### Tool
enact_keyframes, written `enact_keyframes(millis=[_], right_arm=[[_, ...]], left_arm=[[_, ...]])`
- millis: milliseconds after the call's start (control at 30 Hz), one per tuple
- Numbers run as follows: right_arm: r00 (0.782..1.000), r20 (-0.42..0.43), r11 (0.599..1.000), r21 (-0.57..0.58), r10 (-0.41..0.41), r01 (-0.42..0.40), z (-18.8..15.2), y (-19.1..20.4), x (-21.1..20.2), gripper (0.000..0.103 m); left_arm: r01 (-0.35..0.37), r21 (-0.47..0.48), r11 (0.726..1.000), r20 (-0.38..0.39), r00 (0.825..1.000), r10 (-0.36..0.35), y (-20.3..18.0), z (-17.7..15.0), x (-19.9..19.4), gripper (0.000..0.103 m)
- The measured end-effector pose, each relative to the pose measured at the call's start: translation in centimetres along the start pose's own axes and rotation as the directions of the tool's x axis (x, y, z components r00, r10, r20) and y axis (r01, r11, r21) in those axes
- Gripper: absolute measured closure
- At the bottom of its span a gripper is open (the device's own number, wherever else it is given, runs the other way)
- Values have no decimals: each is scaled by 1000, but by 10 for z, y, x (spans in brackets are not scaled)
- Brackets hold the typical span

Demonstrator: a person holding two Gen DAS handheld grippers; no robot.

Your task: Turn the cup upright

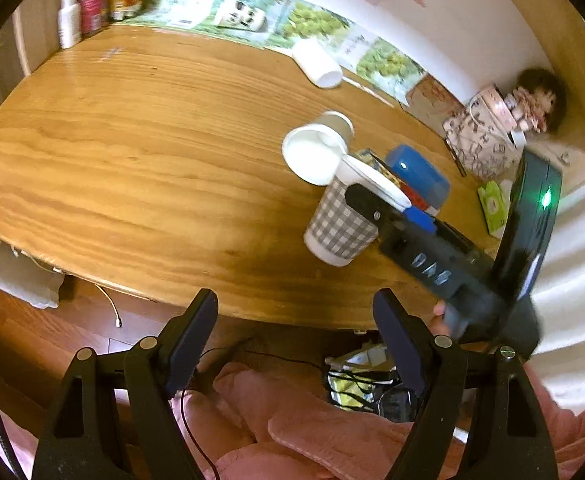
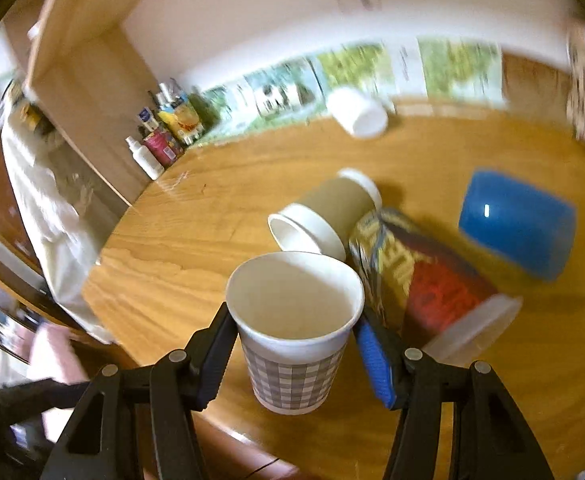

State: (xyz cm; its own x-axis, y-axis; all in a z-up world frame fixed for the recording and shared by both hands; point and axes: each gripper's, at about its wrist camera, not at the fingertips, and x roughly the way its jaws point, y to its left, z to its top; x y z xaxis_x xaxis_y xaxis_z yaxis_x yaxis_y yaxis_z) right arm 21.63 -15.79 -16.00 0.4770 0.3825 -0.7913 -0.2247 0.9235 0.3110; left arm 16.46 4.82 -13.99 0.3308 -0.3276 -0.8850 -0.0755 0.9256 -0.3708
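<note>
A grey-checked paper cup (image 2: 292, 344) sits between the fingers of my right gripper (image 2: 292, 352), which is shut on it below the rim. The cup is held mouth up above the wooden table (image 2: 180, 232). In the left wrist view the same cup (image 1: 340, 228) hangs tilted in the right gripper, just above the table. My left gripper (image 1: 296, 344) is open and empty, off the table's near edge.
A brown paper cup (image 2: 324, 216) lies on its side just behind the held cup. A colourful can with a clear lid (image 2: 424, 276), a blue cup (image 2: 520, 224) and a white cup (image 2: 358, 112) also lie on the table. Bottles (image 2: 160, 140) stand at the far left corner.
</note>
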Motion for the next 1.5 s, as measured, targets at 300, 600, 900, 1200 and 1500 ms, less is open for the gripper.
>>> enact_keyframes(millis=[300,600,900,1200,1500], right_arm=[[969,229,968,-205,-96,145,-31,40,7,44],[924,344,953,-186,-165,240,-52,56,11,42],[891,386,932,-168,-239,323,-69,63,17,36],[913,300,932,-149,-276,330,-82,72,17,21],[926,199,943,-22,-320,331,-92,78,-30,14]], left_arm=[[-18,-42,999,40,999,19,33,-13,-28,20],[-12,-11,1000,36,999,12,54,-29,-45,20],[14,28,1000,20,1000,-14,70,-41,-55,20],[58,63,996,21,998,-59,69,-39,-57,20],[-28,77,997,151,988,16,63,-22,-74,20]])
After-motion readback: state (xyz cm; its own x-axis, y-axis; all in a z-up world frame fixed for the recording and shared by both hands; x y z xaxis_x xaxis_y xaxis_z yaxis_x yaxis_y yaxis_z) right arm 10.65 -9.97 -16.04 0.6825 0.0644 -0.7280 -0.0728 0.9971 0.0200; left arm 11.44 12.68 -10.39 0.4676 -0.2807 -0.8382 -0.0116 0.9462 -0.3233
